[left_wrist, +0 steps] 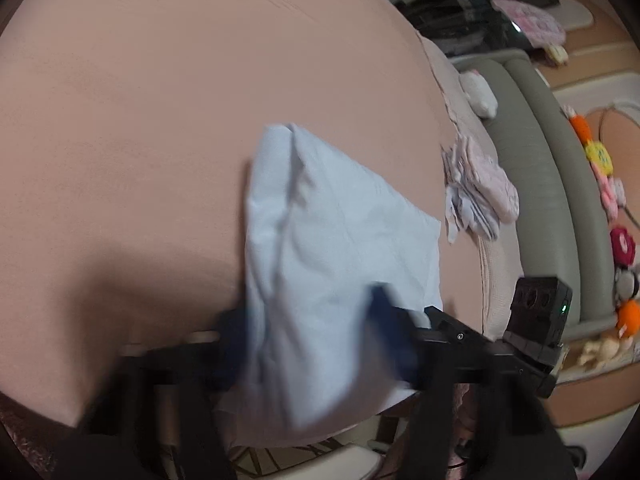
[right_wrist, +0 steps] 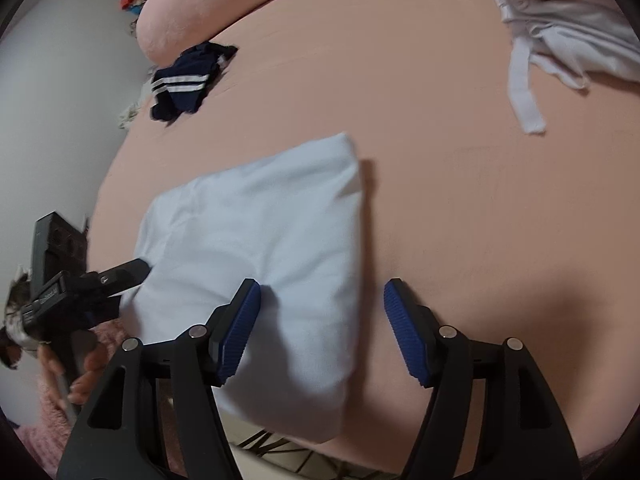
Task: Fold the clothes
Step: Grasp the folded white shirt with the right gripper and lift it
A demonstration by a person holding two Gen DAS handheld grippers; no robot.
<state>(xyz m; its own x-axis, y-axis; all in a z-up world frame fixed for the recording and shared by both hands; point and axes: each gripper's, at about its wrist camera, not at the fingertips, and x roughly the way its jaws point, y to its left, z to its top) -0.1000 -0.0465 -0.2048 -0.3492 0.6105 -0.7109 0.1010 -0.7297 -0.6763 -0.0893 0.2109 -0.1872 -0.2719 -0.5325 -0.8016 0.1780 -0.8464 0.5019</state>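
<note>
Item: pale blue garment [right_wrist: 264,264] — plain cloth folded into a thick, rough rectangle, soft creases across the top, edges slightly puffed. It lies on the pink bed sheet [right_wrist: 460,184] at the near edge of the bed, one end hanging over that edge. Long axis runs from the near edge away across the bed, tilted a little, its far corner pointing towards the bed's middle.

My right tool [right_wrist: 322,330]: spread wide, holding nothing; one blue pad rests on the cloth, the other on the sheet beside it.

My left tool [left_wrist: 312,332]: blurred, cloth draped between its fingers — I cannot tell whether it grips.

Also present: navy striped garment [right_wrist: 188,82], white clothes [right_wrist: 560,36].
</note>
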